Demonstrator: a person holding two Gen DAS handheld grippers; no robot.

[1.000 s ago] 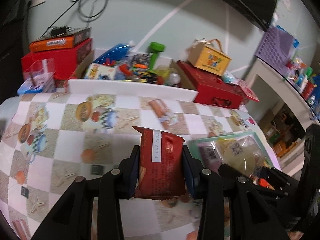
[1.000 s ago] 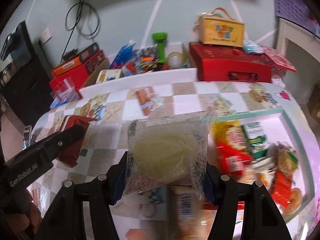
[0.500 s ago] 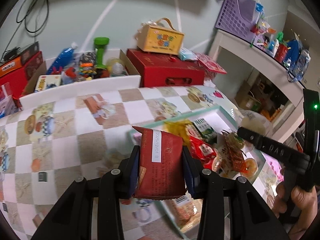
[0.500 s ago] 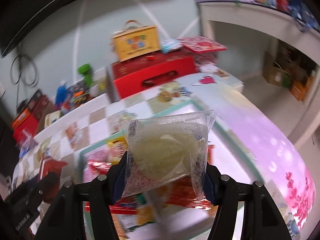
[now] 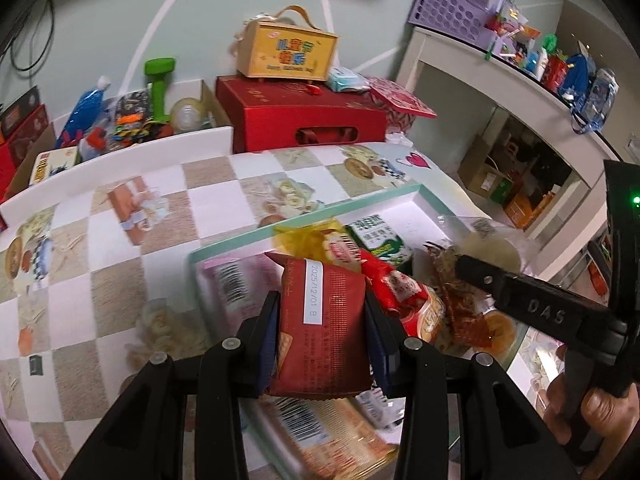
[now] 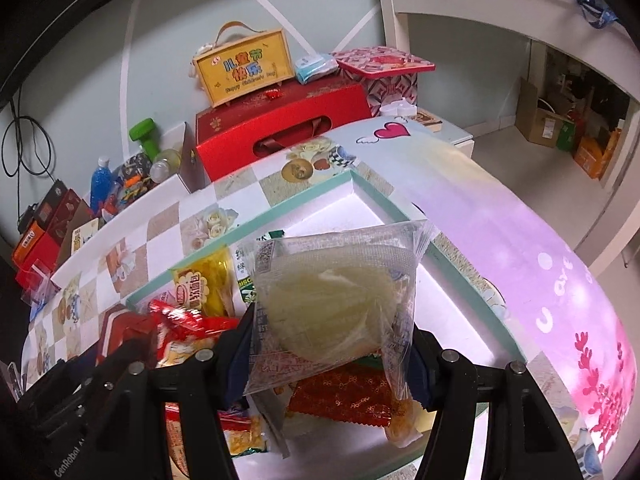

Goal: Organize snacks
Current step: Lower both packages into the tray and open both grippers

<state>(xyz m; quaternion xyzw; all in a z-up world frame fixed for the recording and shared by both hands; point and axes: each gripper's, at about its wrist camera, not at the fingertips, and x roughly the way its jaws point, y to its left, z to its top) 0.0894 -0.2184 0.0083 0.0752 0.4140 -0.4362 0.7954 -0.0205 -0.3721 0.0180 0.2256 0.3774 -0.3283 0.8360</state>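
My left gripper [image 5: 322, 336] is shut on a dark red snack packet [image 5: 320, 328] with a white date label, held over the left part of a mint-rimmed tray [image 5: 224, 242]. My right gripper [image 6: 332, 344] is shut on a clear bag of pale yellow snack [image 6: 332, 304], held above the same tray [image 6: 384, 196]. The tray holds several snack packs: a yellow bag [image 6: 204, 284], red wrappers [image 6: 188, 320] and a green-and-white pack [image 5: 378, 238]. The right gripper also shows at the right of the left wrist view [image 5: 472, 268].
The tray lies on a table with a checkered cloth [image 5: 120, 240]. Behind stand a red gift box [image 5: 308, 120] with a yellow handled box [image 5: 286, 52] on top, and a white bin of toys [image 5: 132, 120]. A white shelf unit [image 5: 500, 64] stands to the right.
Both grippers have swung right from the checkered cloth to above the tray, each still holding its packet. The right gripper has lowered toward the tray's contents.
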